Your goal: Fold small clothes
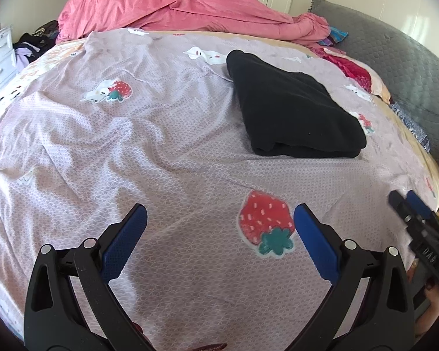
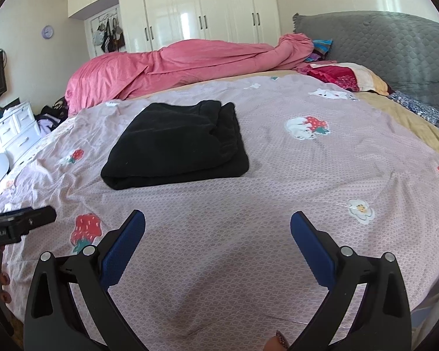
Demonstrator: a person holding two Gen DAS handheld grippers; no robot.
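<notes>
Black garment (image 1: 292,108) lies folded in a compact stack on the lilac bedsheet (image 1: 161,146), ahead of both sets of fingers and well apart from them: ahead-right of the left gripper (image 1: 219,222), ahead-left of the right gripper (image 2: 218,228). Both grippers have fingers spread wide, nothing between the pads, just sheet below. The right gripper also shows off to the right of the left fingers in the left wrist view.

Judgement: fold looks done or nearly done.

Risks from here:
- Layered edge faces the fingers. Pinching only the top layer lifts it alone and the stack unrolls.
- Far end looks bunched and thicker, so the stack may slump or tip when moved.
- Sheet is loose and wrinkled. Closing low grabs sheet along with cloth and drags the whole stack.
- Black on black: layer seams are hard to read, so it is easy to misjudge which edge is the fold.
- Pink duvet (image 2: 175,64) sits beyond the garment; pushing forward shoves it into that.
</notes>
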